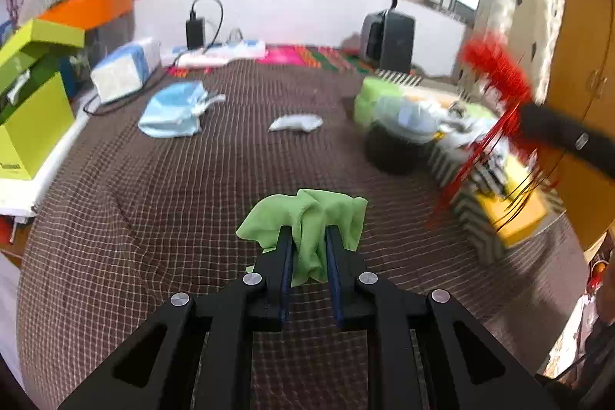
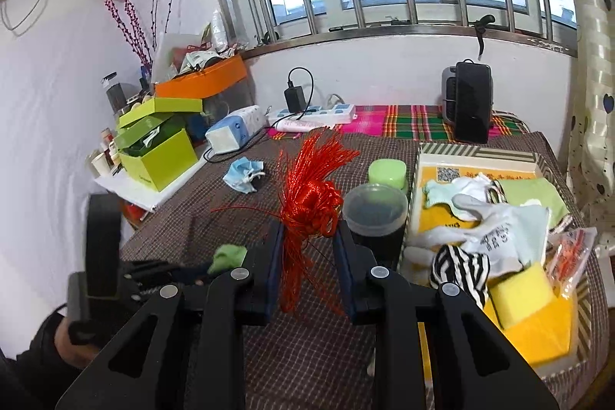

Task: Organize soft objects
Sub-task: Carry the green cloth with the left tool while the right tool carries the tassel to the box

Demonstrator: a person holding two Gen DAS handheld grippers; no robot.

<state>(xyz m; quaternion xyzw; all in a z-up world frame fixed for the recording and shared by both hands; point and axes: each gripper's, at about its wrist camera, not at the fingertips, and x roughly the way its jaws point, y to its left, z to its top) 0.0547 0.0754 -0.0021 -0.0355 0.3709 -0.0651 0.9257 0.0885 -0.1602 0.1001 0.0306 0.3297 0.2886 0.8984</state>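
Green cloth (image 1: 307,229) pinched by left gripper (image 1: 309,237), red tassel (image 2: 311,210) in right gripper (image 2: 307,244), above checked bedcover (image 1: 192,198)

**Brown checked table and its load**

The table (image 2: 215,218) carries a blue face mask (image 2: 243,175), a grey pouch (image 1: 296,122), two lidded jars (image 2: 374,214), a striped tray (image 2: 476,151), a black speaker (image 2: 467,100), and green boxes (image 2: 157,148) at its left edge.

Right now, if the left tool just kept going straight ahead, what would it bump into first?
Probably nothing soon: the left tool, clamped on the green cloth, faces bare bedspread. The small grey-white bundle lies roughly ahead, though depth is unclear.
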